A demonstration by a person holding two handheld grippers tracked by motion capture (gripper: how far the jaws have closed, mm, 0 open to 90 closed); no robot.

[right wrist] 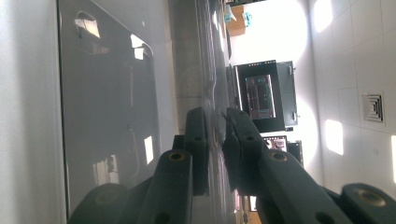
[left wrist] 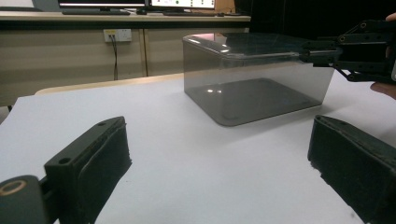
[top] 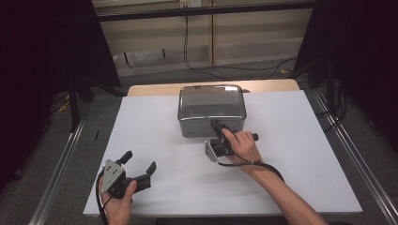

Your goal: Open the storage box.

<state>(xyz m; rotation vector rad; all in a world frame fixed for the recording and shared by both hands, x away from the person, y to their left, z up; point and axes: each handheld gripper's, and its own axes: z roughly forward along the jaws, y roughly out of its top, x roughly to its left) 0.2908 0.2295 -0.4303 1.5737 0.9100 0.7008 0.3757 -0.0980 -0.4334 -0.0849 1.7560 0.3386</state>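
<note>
A smoky see-through plastic box (top: 211, 110) with a clear lid (left wrist: 243, 43) stands at the back middle of the white table top (top: 291, 164). My right gripper (top: 217, 124) is turned on its side at the box's near right corner. Its jaws are shut on the thin edge of the lid (right wrist: 214, 93), one pad on each face, as the right gripper view (right wrist: 215, 133) shows. From the left gripper view the right gripper (left wrist: 322, 52) reaches in at lid height. My left gripper (top: 139, 162) rests near the front left, open, with nothing between its pads (left wrist: 100, 154).
The white top ends close to my left hand at the front left edge (top: 94, 206). Metal rails (top: 61, 164) run along the floor on both sides. Behind the table are a wall with a socket (left wrist: 116, 33) and loose cables (top: 206, 65).
</note>
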